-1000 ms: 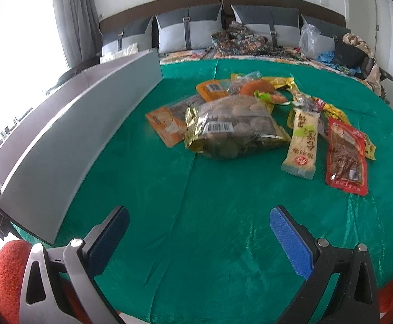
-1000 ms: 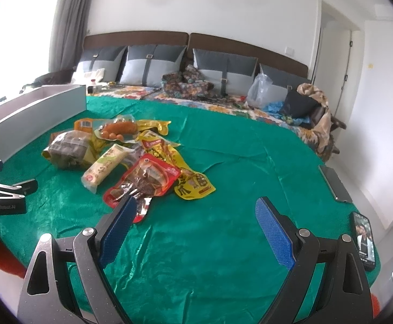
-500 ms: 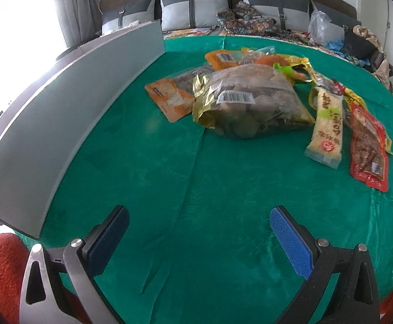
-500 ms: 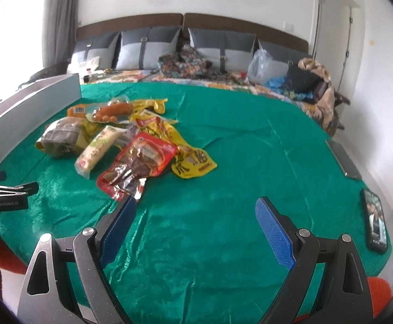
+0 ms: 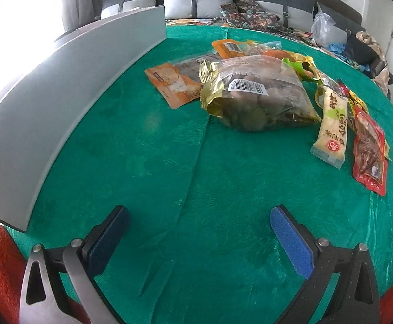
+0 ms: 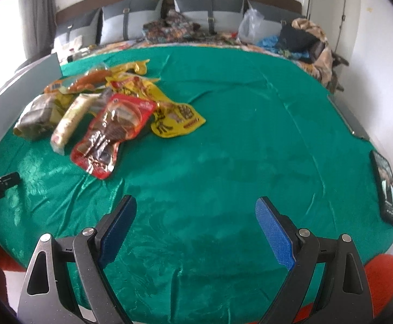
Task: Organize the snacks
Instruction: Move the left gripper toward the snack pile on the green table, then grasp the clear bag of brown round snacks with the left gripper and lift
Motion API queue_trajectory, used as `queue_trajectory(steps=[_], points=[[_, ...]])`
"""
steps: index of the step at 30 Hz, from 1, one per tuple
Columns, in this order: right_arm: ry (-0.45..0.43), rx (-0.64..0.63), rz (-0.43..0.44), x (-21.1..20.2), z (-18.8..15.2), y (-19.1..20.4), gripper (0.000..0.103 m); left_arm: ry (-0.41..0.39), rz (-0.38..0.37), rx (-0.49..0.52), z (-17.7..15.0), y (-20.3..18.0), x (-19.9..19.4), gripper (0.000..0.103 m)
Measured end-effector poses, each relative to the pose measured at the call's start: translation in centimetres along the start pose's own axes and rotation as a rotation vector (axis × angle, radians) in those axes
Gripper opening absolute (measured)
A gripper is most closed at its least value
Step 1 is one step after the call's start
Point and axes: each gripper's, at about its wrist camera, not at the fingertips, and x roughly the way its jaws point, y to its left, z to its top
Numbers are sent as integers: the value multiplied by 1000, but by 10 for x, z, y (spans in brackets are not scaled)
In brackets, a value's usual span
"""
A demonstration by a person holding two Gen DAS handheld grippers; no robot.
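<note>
Both the left tool (image 5: 196, 232) and right tool (image 6: 195, 222) are held wide open and empty. The snack packets (image 5: 258, 91) are piled mid-bench, beside the grey tray (image 5: 69, 81). The packets are judged light, crinkly and slippery; a sealed edge is best pinched.

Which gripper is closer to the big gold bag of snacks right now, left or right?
Left. The left gripper faces the gold bag almost straight ahead. The right gripper has it far off to its left, behind the red packet.
</note>
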Motion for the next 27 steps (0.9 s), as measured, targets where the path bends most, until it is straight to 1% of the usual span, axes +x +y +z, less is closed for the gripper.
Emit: queue_trajectory(steps=[6, 13, 15, 17, 19, 20, 21, 23, 24, 26, 27], points=[[41, 7, 12, 7, -3, -2, 92, 8, -9, 15, -1, 1, -1, 103], [97, 14, 19, 18, -7, -3, 92, -6, -16, 22, -1, 2, 0, 103], [103, 22, 23, 18, -6, -5, 92, 7, -21, 29, 0, 3, 0, 103], [102, 21, 24, 18, -7, -5, 92, 38, -30, 43, 4, 3, 2, 103], [102, 21, 25, 17, -6, -5, 92, 110, -56, 100, 16, 1, 5, 103], [103, 21, 27, 18, -6, -5, 92, 125, -71, 139, 23, -1, 5, 102], [102, 21, 28, 18, -6, -5, 92, 114, -92, 198, 33, -4, 1, 102], [102, 20, 28, 18, -6, -5, 92, 75, -120, 356, 55, -13, -11, 102], [102, 20, 28, 18, -6, -5, 92, 65, -123, 468, 70, -22, -17, 102], [102, 21, 29, 18, -6, -5, 92, 33, -117, 622, 92, -35, -27, 103], [97, 15, 20, 18, -6, -5, 93, 25, -133, 694, 105, -42, -30, 103]])
